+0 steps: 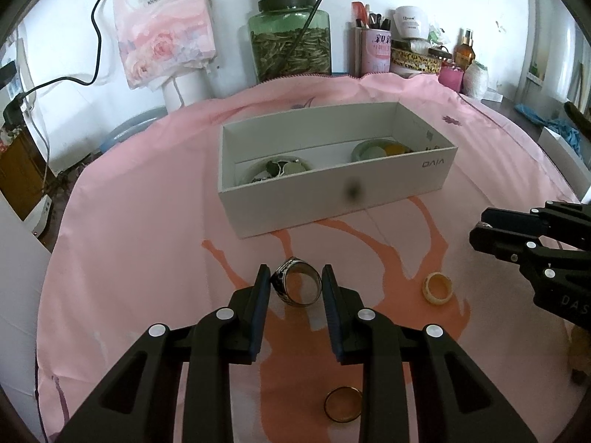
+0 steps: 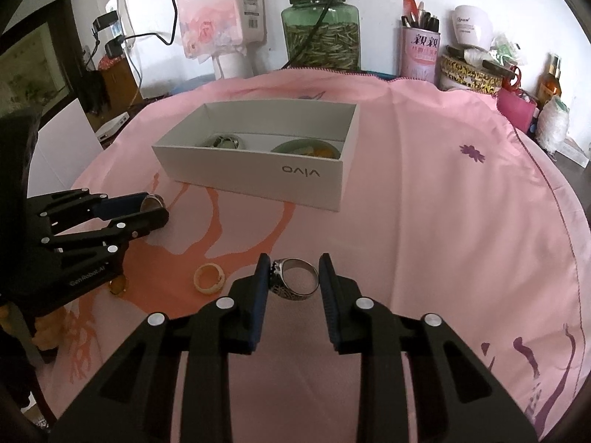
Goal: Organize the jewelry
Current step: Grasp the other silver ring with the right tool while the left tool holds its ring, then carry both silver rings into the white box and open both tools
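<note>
Both grippers are gripping rings right now: the left gripper [image 1: 295, 286] is pinching a chunky engraved silver ring [image 1: 295, 287], the right gripper [image 2: 293, 277] is squeezing a second engraved silver ring [image 2: 295, 279], both low over the pink cloth-covered table [image 2: 443, 221], near the white cardboard box [image 2: 258, 170].

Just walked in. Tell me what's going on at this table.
Someone is sorting rings into a white box on a pink cloth, using two tools. The left hand-held gripper and the right hand-held gripper each have a silver patterned ring between their fingers: one ring on the left, another ring on the right. A cream ring and a gold band lie loose on the cloth. The box already holds several pieces.
</note>
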The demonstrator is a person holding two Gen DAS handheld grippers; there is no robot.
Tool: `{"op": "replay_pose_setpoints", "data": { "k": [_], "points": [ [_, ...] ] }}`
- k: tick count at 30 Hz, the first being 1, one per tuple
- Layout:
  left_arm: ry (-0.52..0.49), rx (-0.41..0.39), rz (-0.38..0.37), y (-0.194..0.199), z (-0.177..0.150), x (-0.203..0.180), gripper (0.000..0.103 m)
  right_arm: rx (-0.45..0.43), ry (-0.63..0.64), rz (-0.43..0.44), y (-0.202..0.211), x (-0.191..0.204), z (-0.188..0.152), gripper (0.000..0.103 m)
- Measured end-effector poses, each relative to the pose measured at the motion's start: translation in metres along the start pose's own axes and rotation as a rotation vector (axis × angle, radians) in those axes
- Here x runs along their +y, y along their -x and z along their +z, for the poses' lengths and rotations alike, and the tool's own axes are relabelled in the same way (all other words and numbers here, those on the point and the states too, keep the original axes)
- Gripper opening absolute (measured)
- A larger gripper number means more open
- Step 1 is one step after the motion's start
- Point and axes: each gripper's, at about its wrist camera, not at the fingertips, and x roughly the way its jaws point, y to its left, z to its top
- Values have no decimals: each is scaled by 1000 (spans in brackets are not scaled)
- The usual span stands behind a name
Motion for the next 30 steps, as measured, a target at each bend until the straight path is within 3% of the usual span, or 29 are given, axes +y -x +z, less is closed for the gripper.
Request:
{"op": "replay_pose_setpoints", "data": {
  "k": [12, 20, 24, 30],
  "points": [
    [29, -34, 9, 9, 2, 7, 28, -24, 4, -3, 4, 3, -2, 26],
    [89, -97, 24, 28, 8, 20, 28, -107, -35, 13, 29, -3, 5, 26],
    [118, -105, 34, 33, 25, 27, 28, -145, -86, 40, 41, -10, 24, 26],
    [134, -138, 19, 37, 63, 31, 28, -133, -109, 88, 32, -10, 66, 26]
  ]
}}
